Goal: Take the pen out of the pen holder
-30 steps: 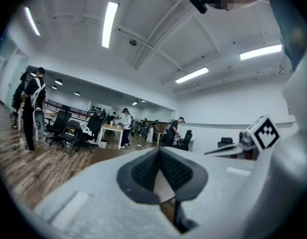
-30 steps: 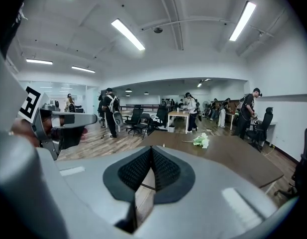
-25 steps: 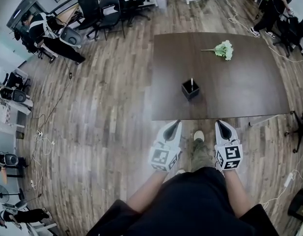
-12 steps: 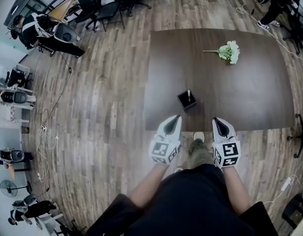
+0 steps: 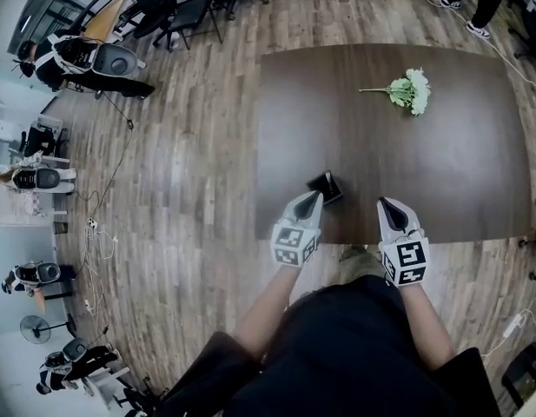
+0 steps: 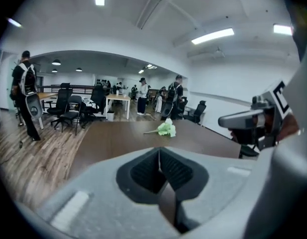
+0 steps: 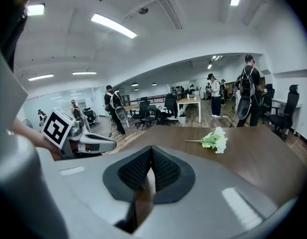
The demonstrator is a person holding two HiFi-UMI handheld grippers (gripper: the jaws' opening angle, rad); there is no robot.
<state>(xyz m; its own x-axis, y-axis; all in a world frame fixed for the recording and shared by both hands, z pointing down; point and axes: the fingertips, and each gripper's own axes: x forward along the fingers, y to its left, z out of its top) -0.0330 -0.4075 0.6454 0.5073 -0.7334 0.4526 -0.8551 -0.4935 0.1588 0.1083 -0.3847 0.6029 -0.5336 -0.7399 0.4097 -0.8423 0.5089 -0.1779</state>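
Note:
A black square pen holder [image 5: 323,186] stands near the front edge of the dark brown table [image 5: 450,163], with a light pen [image 5: 328,180] upright in it. My left gripper [image 5: 316,195] is shut and empty, and its tip lies just in front of the holder at its lower left; I cannot tell whether they touch. My right gripper [image 5: 383,202] is also shut and empty, over the table's front edge to the right of the holder. In the left gripper view the left gripper [image 6: 159,151] hides the holder. The right gripper [image 7: 152,149] shows no holder in its own view either.
A bunch of pale green flowers [image 5: 410,90] lies at the far right of the table, also seen as flowers [image 6: 166,128] and flowers [image 7: 213,140]. Office chairs [image 5: 176,3] and people [image 5: 72,55] stand on the wooden floor beyond and to the left.
The person has walked up to the table. Both grippers moved forward from the floor in front of it to over its front edge, the left one up to the holder.

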